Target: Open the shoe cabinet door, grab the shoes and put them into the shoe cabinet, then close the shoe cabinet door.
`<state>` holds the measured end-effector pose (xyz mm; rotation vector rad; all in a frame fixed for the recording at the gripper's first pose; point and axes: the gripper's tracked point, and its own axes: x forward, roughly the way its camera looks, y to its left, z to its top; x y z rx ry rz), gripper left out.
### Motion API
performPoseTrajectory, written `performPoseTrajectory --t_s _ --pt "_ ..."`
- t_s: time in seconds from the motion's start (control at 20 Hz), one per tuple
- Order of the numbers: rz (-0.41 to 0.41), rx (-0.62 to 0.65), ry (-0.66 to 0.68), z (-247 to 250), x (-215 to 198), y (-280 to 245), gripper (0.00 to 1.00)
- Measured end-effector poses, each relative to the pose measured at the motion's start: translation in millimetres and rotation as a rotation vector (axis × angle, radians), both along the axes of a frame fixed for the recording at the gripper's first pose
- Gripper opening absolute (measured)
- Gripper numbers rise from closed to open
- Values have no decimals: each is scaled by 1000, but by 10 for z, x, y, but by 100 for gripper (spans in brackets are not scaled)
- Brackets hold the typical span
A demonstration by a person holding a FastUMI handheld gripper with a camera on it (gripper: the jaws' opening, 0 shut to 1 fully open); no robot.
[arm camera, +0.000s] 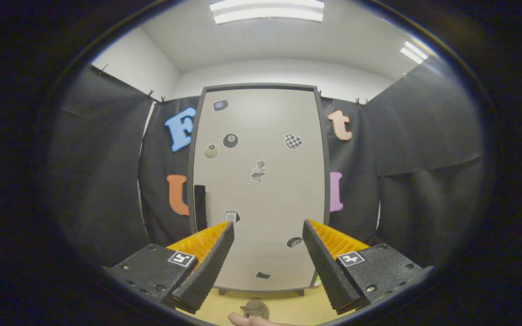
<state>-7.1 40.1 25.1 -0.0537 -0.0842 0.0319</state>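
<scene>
The shoe cabinet (261,181) stands straight ahead with its pale door (270,203) shut. Several small stickers dot the door, and a dark vertical handle (200,207) sits at its left edge, about halfway up. My gripper (268,228) is open and holds nothing; the door shows through the gap between the fingers, well beyond their tips. A brownish shoe (254,309) lies on the wooden floor below the fingers, in front of the cabinet's base, and only part of it shows.
A person's fingertip (243,319) shows just beside the shoe. Black cloth walls close in on both sides of the cabinet. The light wooden floor (288,305) runs from the cabinet's short feet toward me.
</scene>
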Motion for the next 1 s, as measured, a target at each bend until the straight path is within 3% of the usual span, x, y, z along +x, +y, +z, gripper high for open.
performPoseTrajectory --t_s 0.45,0.85,1.0 --pt "119 40 -29 109 579 969 99" --pt "93 17 108 -155 1661 1406 99" --pt "122 58 179 -294 1956 1497 97"
